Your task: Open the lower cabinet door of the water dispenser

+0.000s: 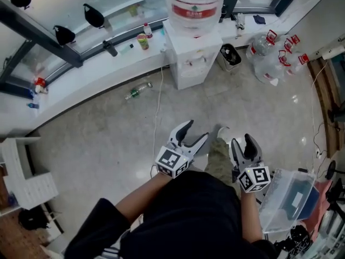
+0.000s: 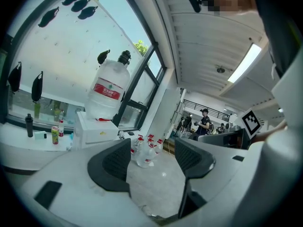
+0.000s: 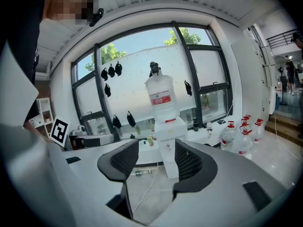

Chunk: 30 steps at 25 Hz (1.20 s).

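Observation:
The white water dispenser (image 1: 190, 55) stands against the window ledge at the top centre, with a big clear bottle (image 1: 195, 4) on top. Its lower cabinet door (image 1: 188, 79) looks shut. Both grippers hang well short of it, over the floor near the person's body. My left gripper (image 1: 195, 131) is open and empty; the dispenser (image 2: 97, 129) lies off to the left of its jaws. My right gripper (image 1: 242, 141) is also open and empty, and the dispenser's lower front (image 3: 169, 162) shows between its jaws, some way off.
Several spare water bottles (image 1: 272, 55) stand on the floor right of the dispenser, beside a dark bin (image 1: 230, 56). A small bottle (image 1: 137, 90) and a white cable (image 1: 158, 107) lie on the floor to its left. A clear plastic box (image 1: 288, 198) sits at the lower right, a white shelf (image 1: 27, 179) at the left.

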{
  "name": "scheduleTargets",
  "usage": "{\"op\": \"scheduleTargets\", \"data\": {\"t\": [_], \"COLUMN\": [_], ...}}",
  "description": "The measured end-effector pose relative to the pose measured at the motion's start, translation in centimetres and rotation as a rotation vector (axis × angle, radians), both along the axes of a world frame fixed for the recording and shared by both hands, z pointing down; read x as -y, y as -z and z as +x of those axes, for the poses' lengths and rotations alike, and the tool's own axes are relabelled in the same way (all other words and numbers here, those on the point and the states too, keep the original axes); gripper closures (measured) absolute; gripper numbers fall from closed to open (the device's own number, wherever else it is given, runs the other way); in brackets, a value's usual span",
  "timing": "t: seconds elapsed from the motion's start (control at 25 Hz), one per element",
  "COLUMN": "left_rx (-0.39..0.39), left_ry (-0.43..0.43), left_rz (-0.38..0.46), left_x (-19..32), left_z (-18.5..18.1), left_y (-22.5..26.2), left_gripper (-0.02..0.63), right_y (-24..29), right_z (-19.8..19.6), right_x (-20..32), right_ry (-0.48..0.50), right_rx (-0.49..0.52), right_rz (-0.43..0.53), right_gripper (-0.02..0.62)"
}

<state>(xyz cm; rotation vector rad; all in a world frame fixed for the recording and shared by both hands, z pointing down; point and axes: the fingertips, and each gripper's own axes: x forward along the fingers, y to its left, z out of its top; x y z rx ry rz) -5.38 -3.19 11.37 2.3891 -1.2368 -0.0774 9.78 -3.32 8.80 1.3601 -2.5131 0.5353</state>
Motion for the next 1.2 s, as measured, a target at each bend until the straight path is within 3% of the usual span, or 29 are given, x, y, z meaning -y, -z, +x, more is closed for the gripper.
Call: {"op": "scheduleTargets", "data": {"t": [0.32, 0.44, 0.56, 0.76, 0.96, 1.2], "left_rx": [0.027, 0.041, 0.041, 0.091, 0.122, 0.115], "left_ry": [0.145, 0.222, 0.293, 0.399, 0.535, 0.595], "left_rz": [0.015, -0.016, -0.067, -0.065, -0.082, -0.120], "left_x": [4.4, 6.9, 9.7, 14.3, 15.5, 14.4], "left_z": [0.4, 0.7, 1.4, 3.3, 3.7, 1.5], "left_y": [0.5, -0.3, -0.9, -0.8, -1.0, -2.1], "left_gripper": [0.339, 0.339, 0.339, 0.333, 0.332, 0.331], "right_y": [0.0, -0.9, -1.2, -2.2, -4.2, -5.8], "right_z": [-0.1, 0.6, 1.9, 4.7, 5.5, 3.2], "right_x": [8.0, 11.6, 15.3, 21.2, 23.9, 24.3], "right_ry": [0.159, 0.225, 0.281, 0.377, 0.493, 0.542], "right_rx": [0.022, 0.042, 0.065, 0.061, 0.041, 0.029], "right_rz": [0.027, 0.017, -0.011, -0.031, -0.076, -0.113], "right_gripper": [0.388, 0.388, 0.385, 0.385, 0.385, 0.385]}}
